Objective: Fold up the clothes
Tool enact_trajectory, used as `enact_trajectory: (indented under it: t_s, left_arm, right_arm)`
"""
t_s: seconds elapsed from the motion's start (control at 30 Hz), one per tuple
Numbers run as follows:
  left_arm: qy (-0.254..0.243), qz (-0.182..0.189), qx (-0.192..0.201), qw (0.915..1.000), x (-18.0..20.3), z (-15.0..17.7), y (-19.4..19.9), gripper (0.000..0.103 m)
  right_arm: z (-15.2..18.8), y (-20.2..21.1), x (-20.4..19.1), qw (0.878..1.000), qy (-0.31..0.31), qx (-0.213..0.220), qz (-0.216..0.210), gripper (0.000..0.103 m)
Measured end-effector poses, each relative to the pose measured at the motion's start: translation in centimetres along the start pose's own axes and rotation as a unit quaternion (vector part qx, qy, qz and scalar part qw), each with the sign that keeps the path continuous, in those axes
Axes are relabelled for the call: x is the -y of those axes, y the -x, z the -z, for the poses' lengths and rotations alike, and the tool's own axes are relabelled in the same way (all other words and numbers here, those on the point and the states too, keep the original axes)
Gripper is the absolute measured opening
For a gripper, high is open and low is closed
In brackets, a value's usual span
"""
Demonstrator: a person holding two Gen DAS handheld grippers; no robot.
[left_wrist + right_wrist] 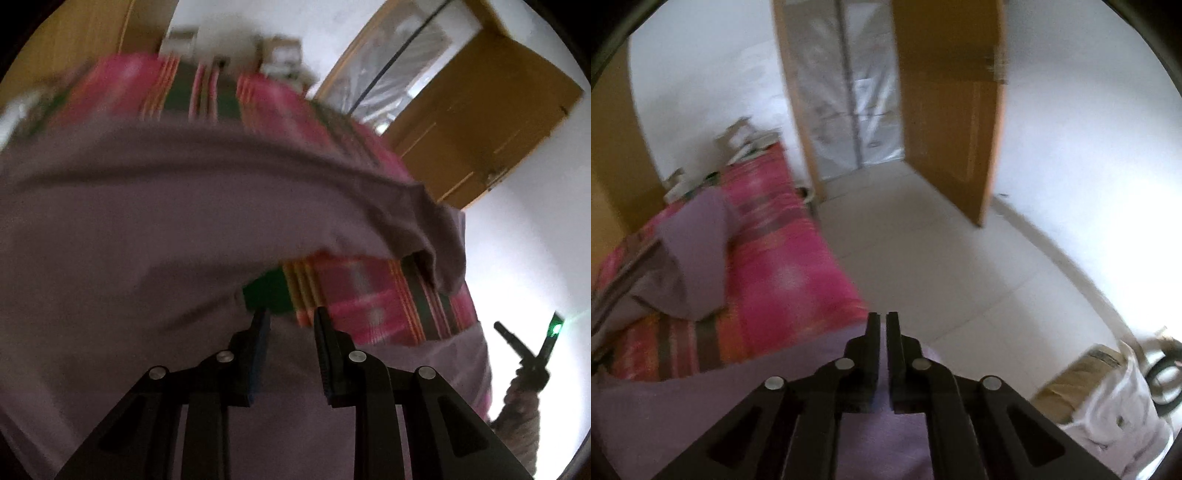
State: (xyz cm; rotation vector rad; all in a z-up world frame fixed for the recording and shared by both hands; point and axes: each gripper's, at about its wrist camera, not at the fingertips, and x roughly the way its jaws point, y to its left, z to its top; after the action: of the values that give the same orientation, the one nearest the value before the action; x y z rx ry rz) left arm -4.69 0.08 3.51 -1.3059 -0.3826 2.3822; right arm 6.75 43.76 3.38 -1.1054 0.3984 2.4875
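A purple garment lies spread over a pink, green and orange striped bed cover, with one fold raised across the middle. My left gripper hovers at its near edge, open, and the cloth edge and striped cover show between its fingers. In the right wrist view the same garment rises from the bed cover to my right gripper. That gripper is shut with only a thin slit, and seems to pinch the cloth past the bed's edge. The right gripper also shows in the left wrist view.
A bunched part of the garment sits further up the bed. An open wooden door and a plastic-covered doorway stand beyond pale floor tiles. A white bag and a box lie on the floor at right.
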Motion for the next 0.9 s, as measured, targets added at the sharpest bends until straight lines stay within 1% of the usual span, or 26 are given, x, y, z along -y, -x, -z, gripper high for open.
enact_trajectory:
  t_s: [0.07,0.1,0.13,0.2,0.33,0.4,0.47,0.53,0.6,0.63,0.7,0.77,0.83,0.9]
  left_arm:
    - [-0.012,-0.019,0.019,0.9996,-0.1,-0.4,0.8,0.025]
    - [-0.017,-0.024,0.025,0.9992,-0.3,-0.6,1.2,0.025]
    - [-0.021,-0.028,0.028,0.9990,-0.6,-0.8,1.5,0.025]
    - [-0.026,-0.046,0.021,0.9984,-1.3,-0.9,1.5,0.025]
    - [-0.043,-0.065,0.002,0.9970,-1.5,-0.7,0.7,0.025]
    - [-0.058,-0.067,-0.005,0.9961,-1.4,-0.7,0.4,0.025]
    - [-0.070,-0.074,-0.014,0.9947,-1.4,-0.7,-0.2,0.025]
    - [-0.064,-0.077,-0.020,0.9948,-1.9,-1.1,-0.5,0.025]
    - [-0.046,-0.064,-0.021,0.9967,-2.8,-1.9,-0.4,0.025]
    - [-0.043,-0.064,-0.017,0.9969,-3.2,-2.3,-0.1,0.025]
    - [-0.038,-0.065,-0.006,0.9971,-4.0,-3.3,0.4,0.025]
    - [-0.028,-0.071,0.006,0.9971,-4.7,-4.5,0.7,0.025]
    - [-0.010,-0.070,0.020,0.9973,-5.5,-5.9,0.6,0.025]
    - [-0.006,-0.061,0.013,0.9980,-5.8,-6.9,-0.4,0.025]
  right_arm:
    - [-0.8,-0.8,-1.8,0.999,0.014,-0.012,-0.029,0.013]
    - [-1.1,-1.3,-2.6,0.999,0.024,-0.018,-0.040,0.023]
    - [-1.5,-1.8,-3.5,0.998,0.033,-0.024,-0.051,0.030]
    - [-2.1,-2.7,-5.2,0.996,0.053,-0.032,-0.070,0.033]
    - [-3.1,-4.9,-7.9,0.989,0.082,-0.059,-0.110,0.041]
    - [-3.5,-6.4,-9.1,0.986,0.085,-0.077,-0.119,0.041]
    - [-3.8,-7.4,-9.9,0.985,0.086,-0.086,-0.123,0.042]
    - [-4.1,-8.0,-10.6,0.985,0.086,-0.087,-0.126,0.042]
    - [-4.7,-8.1,-10.9,0.986,0.077,-0.079,-0.128,0.041]
    - [-5.1,-8.0,-11.1,0.987,0.073,-0.072,-0.126,0.041]
    - [-5.9,-7.1,-11.4,0.992,0.068,-0.046,-0.095,0.041]
    - [-6.6,-5.5,-12.4,0.994,0.077,-0.004,-0.076,0.041]
    - [-7.1,-3.9,-14.5,0.990,0.105,0.036,-0.087,0.041]
    - [-6.9,-3.9,-17.6,0.982,0.144,0.023,-0.124,0.041]
